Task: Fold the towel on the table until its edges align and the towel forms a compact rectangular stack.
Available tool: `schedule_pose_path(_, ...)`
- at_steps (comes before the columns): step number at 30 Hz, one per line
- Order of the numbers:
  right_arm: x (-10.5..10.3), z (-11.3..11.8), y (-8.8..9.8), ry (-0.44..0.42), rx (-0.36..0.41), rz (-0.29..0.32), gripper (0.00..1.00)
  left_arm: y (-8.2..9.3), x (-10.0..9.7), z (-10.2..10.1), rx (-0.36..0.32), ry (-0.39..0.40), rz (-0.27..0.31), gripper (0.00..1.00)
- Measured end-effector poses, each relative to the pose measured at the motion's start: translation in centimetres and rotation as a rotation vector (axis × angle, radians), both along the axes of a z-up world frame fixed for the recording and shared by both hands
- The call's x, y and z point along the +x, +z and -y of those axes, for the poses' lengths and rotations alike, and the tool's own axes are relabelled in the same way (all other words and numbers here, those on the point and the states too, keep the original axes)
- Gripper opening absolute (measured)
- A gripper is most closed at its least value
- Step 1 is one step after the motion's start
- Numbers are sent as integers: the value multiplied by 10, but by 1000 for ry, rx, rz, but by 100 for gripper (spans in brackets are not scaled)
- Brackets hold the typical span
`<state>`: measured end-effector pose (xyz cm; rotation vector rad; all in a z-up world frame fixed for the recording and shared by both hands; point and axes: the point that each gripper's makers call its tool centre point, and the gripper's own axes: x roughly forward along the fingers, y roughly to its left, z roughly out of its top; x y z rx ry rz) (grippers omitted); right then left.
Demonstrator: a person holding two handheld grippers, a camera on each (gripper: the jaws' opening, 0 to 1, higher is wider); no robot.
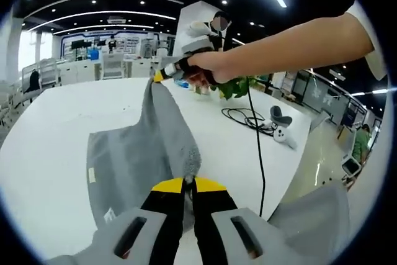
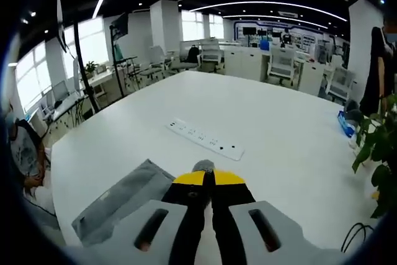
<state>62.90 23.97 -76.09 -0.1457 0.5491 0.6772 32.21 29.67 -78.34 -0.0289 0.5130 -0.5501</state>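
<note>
While the grey towel (image 1: 139, 159) is held raised over the white table (image 1: 49, 128), one edge is clamped in the left gripper (image 1: 188, 182) and another in the right gripper (image 2: 208, 175). No finished fold is seen; edge alignment and stacking remain outstanding.
</note>
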Motion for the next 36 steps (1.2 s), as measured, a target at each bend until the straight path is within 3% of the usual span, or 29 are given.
schedule_pose_path(4, 1, -18, 0, 9, -1, 4, 0, -8, 0, -19, -20, 28, -38, 4)
schedule_pose_path(11, 0, -43, -5, 19, -7, 1, 0, -12, -1, -38, -32, 44, -55, 4)
schedule_pose_path(20, 1, -67, 4, 22, 10, 25, 0, 3, -5, -58, -108, 108, -9, 4)
schedule_pose_path(28, -1, -90, 9, 42, 33, 40, 0, 3, -6, -76, -102, 159, -1, 4)
schedule_pose_path(36, -8, -115, -17, 75, 6, 5, 0, -22, -12, -92, -57, 172, -93, 4)
